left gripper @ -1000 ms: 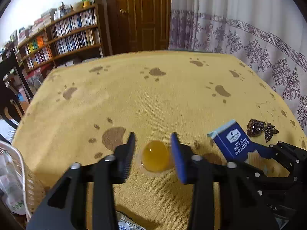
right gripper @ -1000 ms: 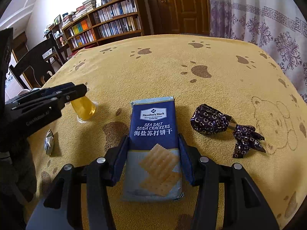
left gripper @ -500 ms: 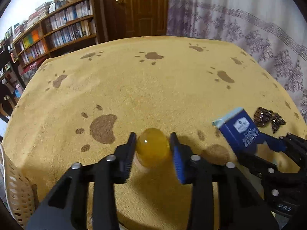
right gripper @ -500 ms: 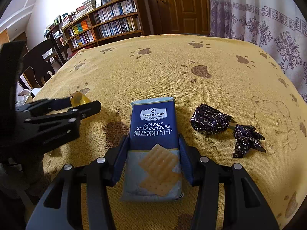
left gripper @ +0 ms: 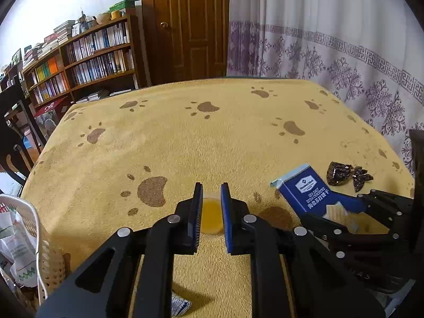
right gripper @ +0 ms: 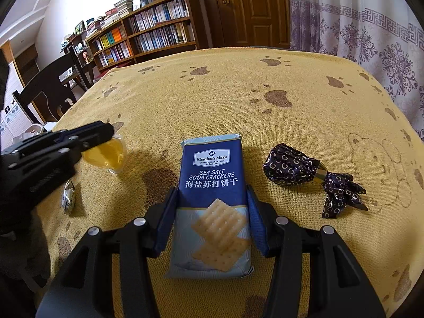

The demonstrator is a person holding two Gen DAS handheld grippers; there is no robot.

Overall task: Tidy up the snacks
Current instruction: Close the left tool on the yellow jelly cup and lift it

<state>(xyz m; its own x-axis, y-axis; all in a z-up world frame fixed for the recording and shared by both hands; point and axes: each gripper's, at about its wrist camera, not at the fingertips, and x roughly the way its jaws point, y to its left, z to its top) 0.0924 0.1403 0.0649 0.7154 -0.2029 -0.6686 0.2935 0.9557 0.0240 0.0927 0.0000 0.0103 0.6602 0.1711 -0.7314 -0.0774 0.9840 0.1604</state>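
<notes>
Yellow paw-print cloth is covering the desk [right gripper: 304, 137]. Left gripper [left gripper: 211, 206] is clamping an amber jelly cup [right gripper: 106, 155], lying left of the Member's Mark soda cracker pack [right gripper: 212, 198]. Right gripper [right gripper: 212, 220] is squeezing that pack by its sides. Dark foil-wrapped candy [right gripper: 304, 172] is lying right of the pack; small silver packet [right gripper: 68, 198] is lying left of it.
</notes>
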